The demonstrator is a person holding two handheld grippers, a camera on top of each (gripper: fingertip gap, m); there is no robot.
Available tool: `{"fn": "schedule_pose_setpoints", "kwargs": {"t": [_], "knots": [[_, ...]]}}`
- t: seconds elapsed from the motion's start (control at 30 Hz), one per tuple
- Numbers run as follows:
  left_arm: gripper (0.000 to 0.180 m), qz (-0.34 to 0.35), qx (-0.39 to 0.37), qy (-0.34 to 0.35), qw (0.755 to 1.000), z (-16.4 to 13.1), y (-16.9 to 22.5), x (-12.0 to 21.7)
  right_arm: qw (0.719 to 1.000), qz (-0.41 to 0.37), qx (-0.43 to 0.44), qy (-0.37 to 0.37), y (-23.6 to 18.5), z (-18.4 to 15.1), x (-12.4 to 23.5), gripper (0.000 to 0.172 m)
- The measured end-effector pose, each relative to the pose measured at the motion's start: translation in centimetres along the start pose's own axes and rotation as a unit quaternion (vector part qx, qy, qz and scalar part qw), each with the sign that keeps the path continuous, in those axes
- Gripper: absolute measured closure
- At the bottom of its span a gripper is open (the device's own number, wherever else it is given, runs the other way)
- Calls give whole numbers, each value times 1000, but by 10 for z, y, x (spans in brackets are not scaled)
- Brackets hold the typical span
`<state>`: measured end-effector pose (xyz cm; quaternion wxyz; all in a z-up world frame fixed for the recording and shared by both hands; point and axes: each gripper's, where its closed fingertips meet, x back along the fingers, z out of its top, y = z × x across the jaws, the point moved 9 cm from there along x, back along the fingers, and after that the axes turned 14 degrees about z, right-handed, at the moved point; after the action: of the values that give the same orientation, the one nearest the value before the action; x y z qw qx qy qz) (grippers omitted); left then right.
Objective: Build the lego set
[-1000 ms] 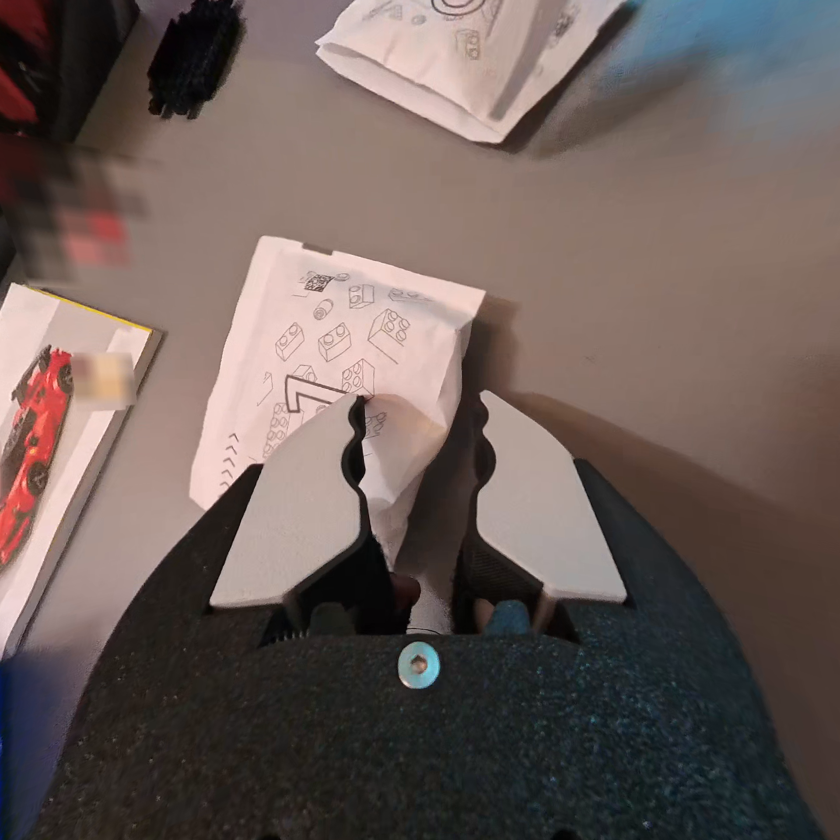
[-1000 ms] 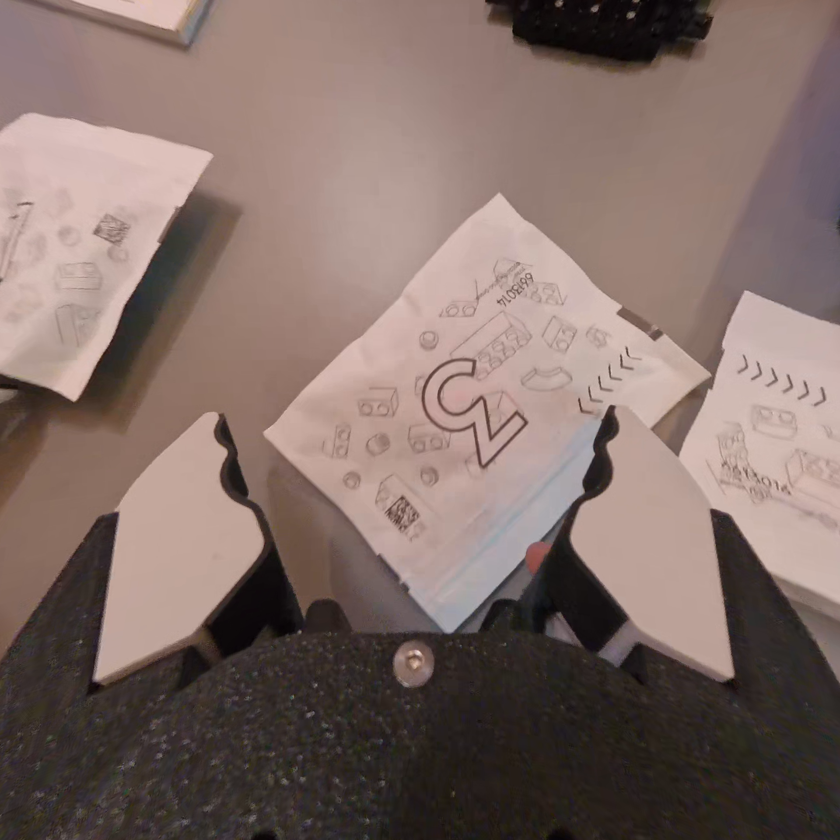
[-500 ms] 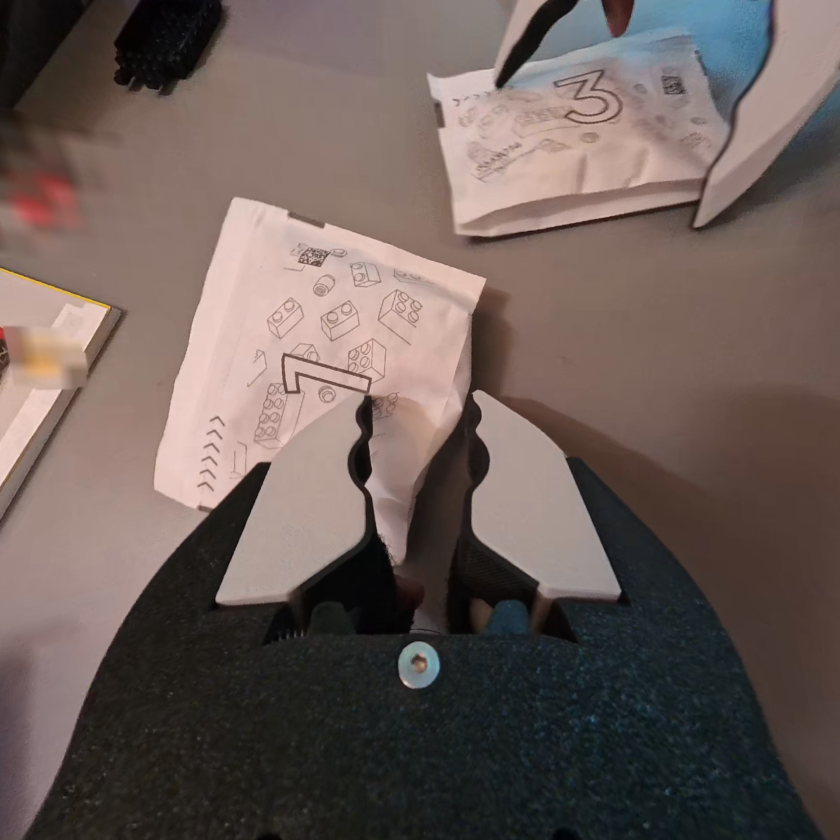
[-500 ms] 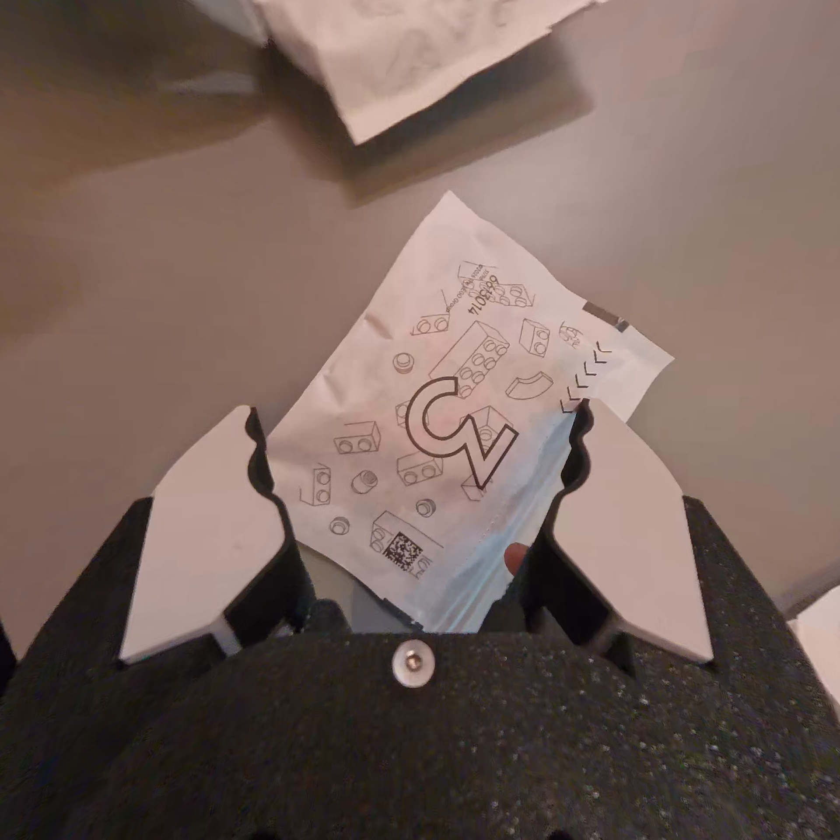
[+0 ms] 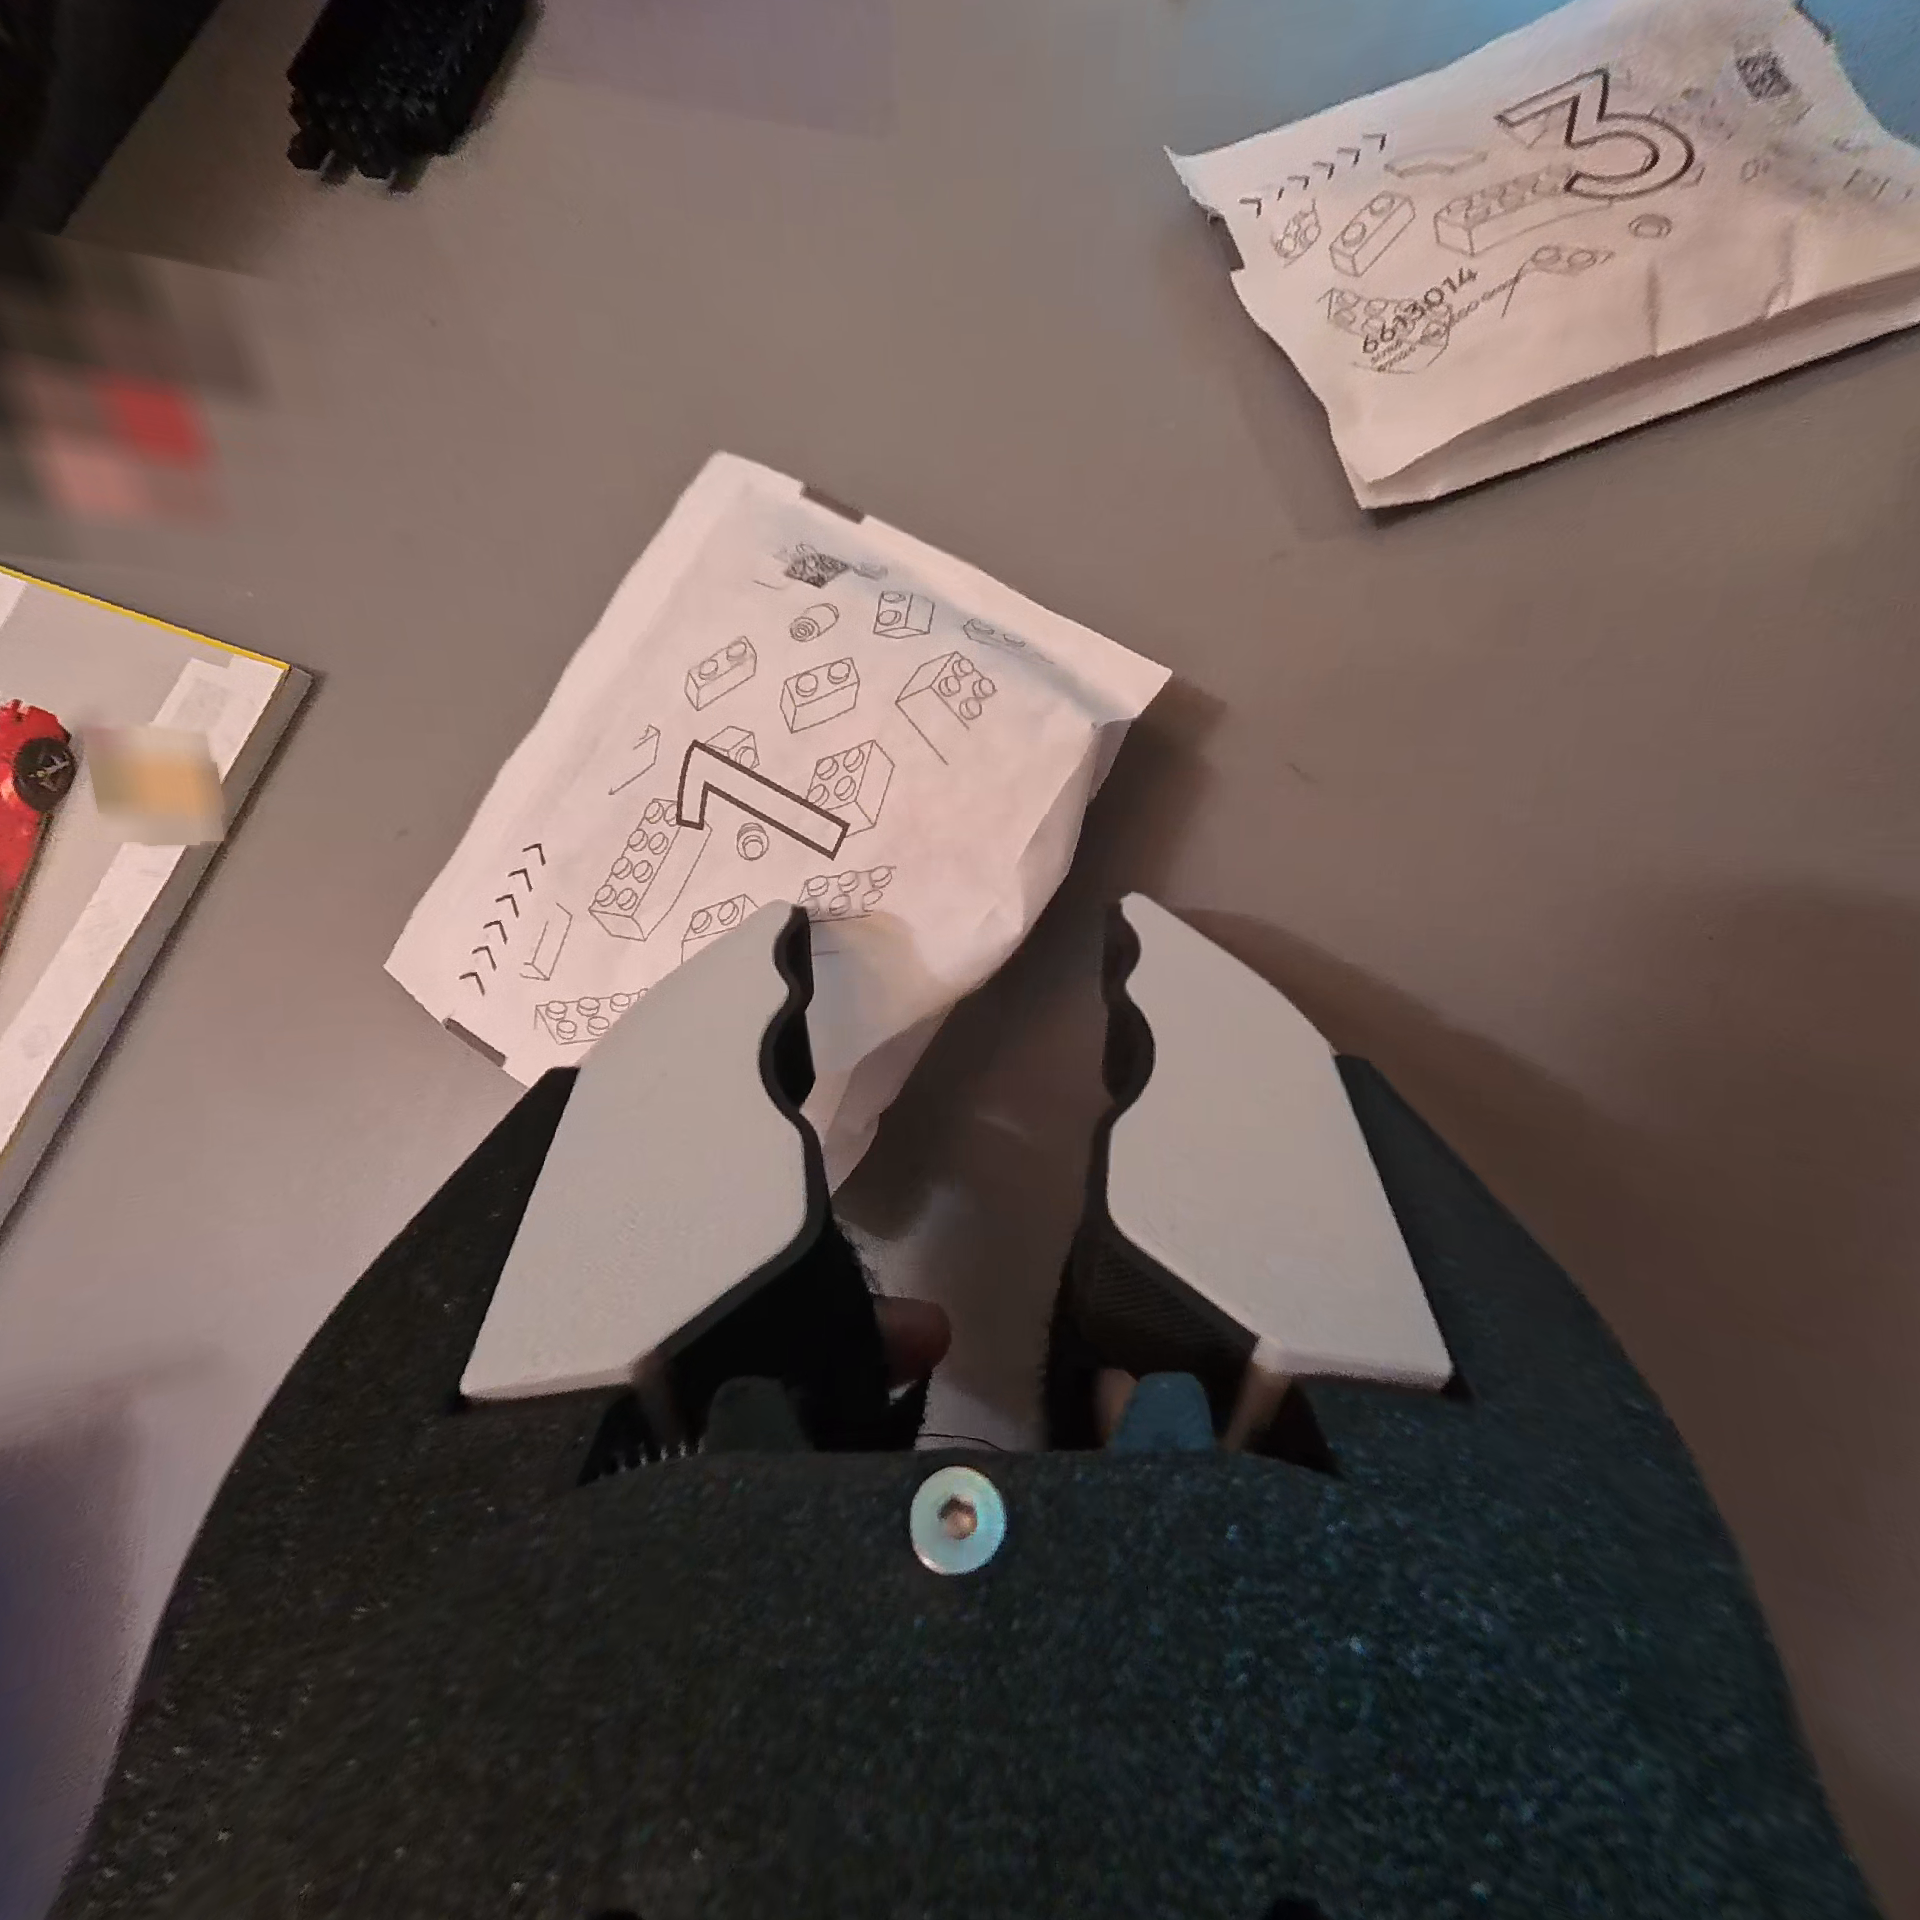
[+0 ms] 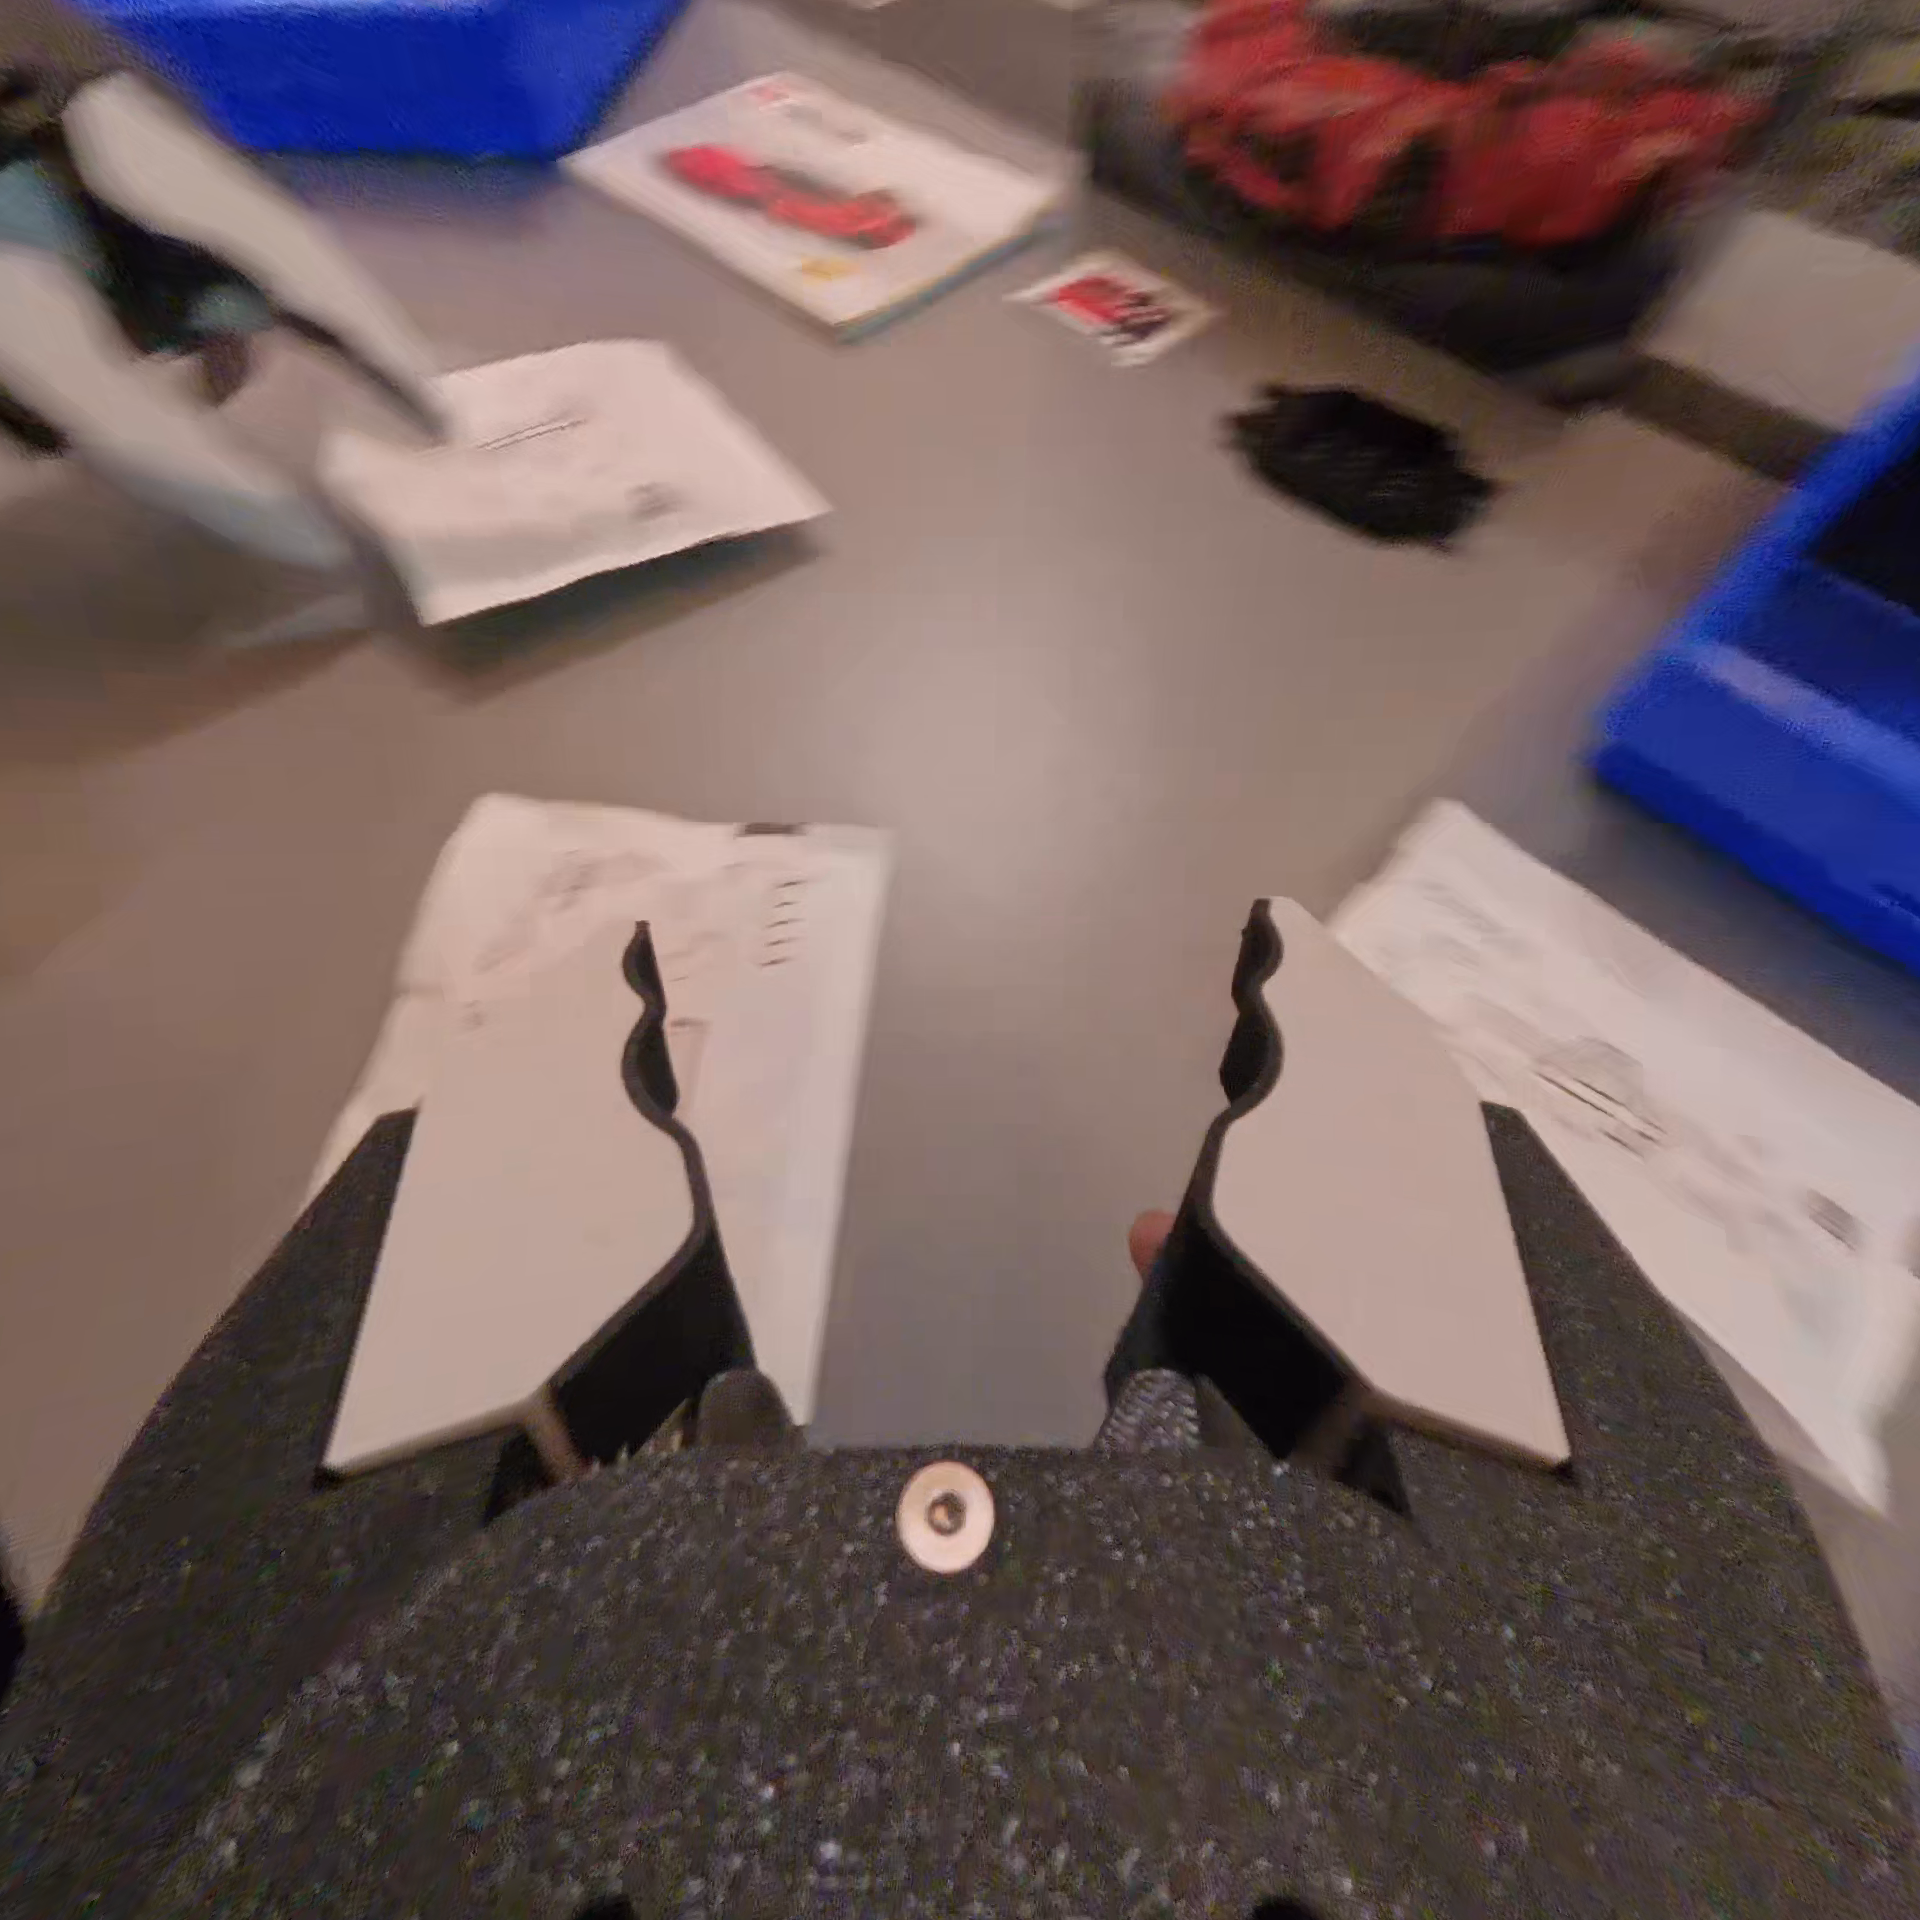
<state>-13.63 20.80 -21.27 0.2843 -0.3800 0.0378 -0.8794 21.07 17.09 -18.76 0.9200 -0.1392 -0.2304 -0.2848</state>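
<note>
My left gripper is open, low over a grey table. A white paper bag printed with brick drawings lies flat there. Its near corner sits between my fingers, against the left pad, and a clear gap separates it from the right pad. In the blurred right wrist view, one finger of that gripper reaches that same bag. My right gripper is wide open with only bare table between the pads. A second white bag lies under its left finger, and a third lies to its right.
Another white bag lies at the far right of the left wrist view. A booklet with a red car, a small sticker sheet, a black pile of parts, a dark container of red parts and blue bins ring the table.
My right gripper left the bag it straddled, swung to look across the table, and its jaws narrowed. My left jaws narrowed a little, then widened again; the bag stays on the table.
</note>
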Motion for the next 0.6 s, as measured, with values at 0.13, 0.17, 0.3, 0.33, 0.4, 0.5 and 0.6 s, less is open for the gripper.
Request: {"fn": "schedule_pose_setpoints", "kwargs": {"t": [0.13, 0.17, 0.3, 0.33, 0.4, 0.5, 0.6], "knots": [[123, -13, 24, 35, 999, 4, -2, 6, 992, -110, -51, 43, 32, -6, 14, 69], [123, -15, 31, 47, 998, 5, -3, 8, 989, -126, -65, 32, 38, -10, 14, 75], [124, -33, 66, 88, 993, 9, -9, 19, 980, -158, -118, -22, 64, -22, 11, 102], [125, -33, 75, 98, 992, 9, -11, 22, 980, -161, -120, -9, 69, -21, 10, 114], [127, -26, 89, 110, 990, 8, -14, 26, 974, -194, -109, 47, 78, -16, 14, 154], [128, -10, 94, 100, 990, 3, -18, 28, 955, -270, -102, 61, 93, -12, 20, 166], [128, -5, 95, 93, 991, 1, -19, 26, 951, -253, -166, -55, 106, -28, 8, 162]]}}
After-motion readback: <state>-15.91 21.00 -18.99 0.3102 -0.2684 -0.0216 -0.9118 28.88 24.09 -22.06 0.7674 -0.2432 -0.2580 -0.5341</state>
